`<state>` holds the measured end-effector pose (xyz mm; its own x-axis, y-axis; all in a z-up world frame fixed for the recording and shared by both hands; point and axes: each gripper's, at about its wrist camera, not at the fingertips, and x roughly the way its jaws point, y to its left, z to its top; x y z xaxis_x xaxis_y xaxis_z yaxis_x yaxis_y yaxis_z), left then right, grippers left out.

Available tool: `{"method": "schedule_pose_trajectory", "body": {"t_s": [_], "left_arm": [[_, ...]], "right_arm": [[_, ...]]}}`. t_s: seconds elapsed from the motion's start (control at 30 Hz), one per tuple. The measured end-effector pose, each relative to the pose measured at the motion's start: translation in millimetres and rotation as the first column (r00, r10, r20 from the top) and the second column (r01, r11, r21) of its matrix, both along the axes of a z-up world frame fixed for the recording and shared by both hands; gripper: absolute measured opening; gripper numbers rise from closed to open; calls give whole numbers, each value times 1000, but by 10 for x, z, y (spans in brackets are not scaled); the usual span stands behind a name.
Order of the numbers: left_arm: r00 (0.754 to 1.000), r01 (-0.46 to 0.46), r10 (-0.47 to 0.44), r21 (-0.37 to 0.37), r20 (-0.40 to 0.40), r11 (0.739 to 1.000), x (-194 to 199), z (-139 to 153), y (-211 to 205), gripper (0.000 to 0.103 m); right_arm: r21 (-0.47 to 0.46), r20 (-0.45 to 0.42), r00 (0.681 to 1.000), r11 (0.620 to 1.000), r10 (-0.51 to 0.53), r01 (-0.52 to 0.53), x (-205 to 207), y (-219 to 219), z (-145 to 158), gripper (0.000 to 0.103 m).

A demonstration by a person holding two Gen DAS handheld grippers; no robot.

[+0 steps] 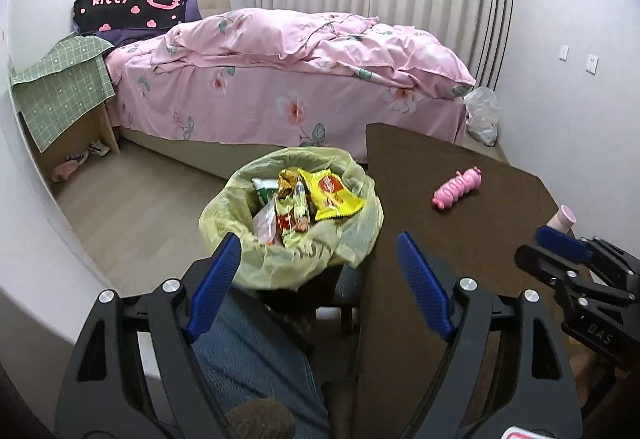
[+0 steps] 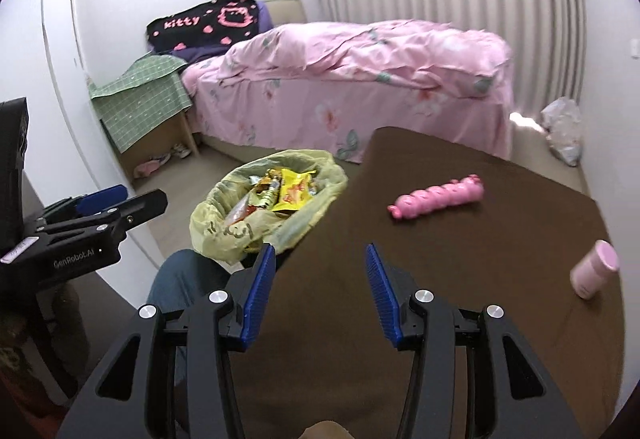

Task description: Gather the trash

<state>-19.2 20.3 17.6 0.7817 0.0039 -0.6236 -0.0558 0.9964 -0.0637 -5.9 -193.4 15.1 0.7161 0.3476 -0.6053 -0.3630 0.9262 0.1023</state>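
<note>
- My left gripper [image 1: 318, 251] is spread wide and empty, low in the frame.
- My right gripper [image 2: 320, 263] is parted, empty, over the brown worktop [image 2: 460, 259].
- Snack wrappers [image 1: 316, 199] lie in the yellow-bagged bin [image 1: 256, 259], mid-frame, beside the worktop.

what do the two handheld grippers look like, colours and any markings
Both the left gripper and the right gripper share one build: black angular frames with cut-out windows, silver round pivot bolts, and two long fingers faced with ribbed blue pads. White lettering reading GenRobot.AI runs along the left gripper's side. No cables show.
</note>
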Motion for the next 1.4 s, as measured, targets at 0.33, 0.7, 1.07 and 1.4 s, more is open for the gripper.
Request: {"method": "schedule_pose_trajectory", "body": {"t_s": [0.33,0.7,1.07,1.4], "left_arm": [[1000,-21,20,52,11,998,-261,65,-64,76],[1000,-10,10,59,10,998,-289,62,-49,76],[1000,-3,3,59,4,998,-266,48,-63,76],[1000,8,-8,55,2,998,-259,13,-49,76]], "right_arm": [[-14,46,999,1000,-17,17,-228,12,132,45],[-13,35,999,1000,-18,19,-269,37,108,45],[-12,32,999,1000,-15,16,-273,55,98,45],[-24,41,999,1000,-15,16,-272,90,78,45]]}}
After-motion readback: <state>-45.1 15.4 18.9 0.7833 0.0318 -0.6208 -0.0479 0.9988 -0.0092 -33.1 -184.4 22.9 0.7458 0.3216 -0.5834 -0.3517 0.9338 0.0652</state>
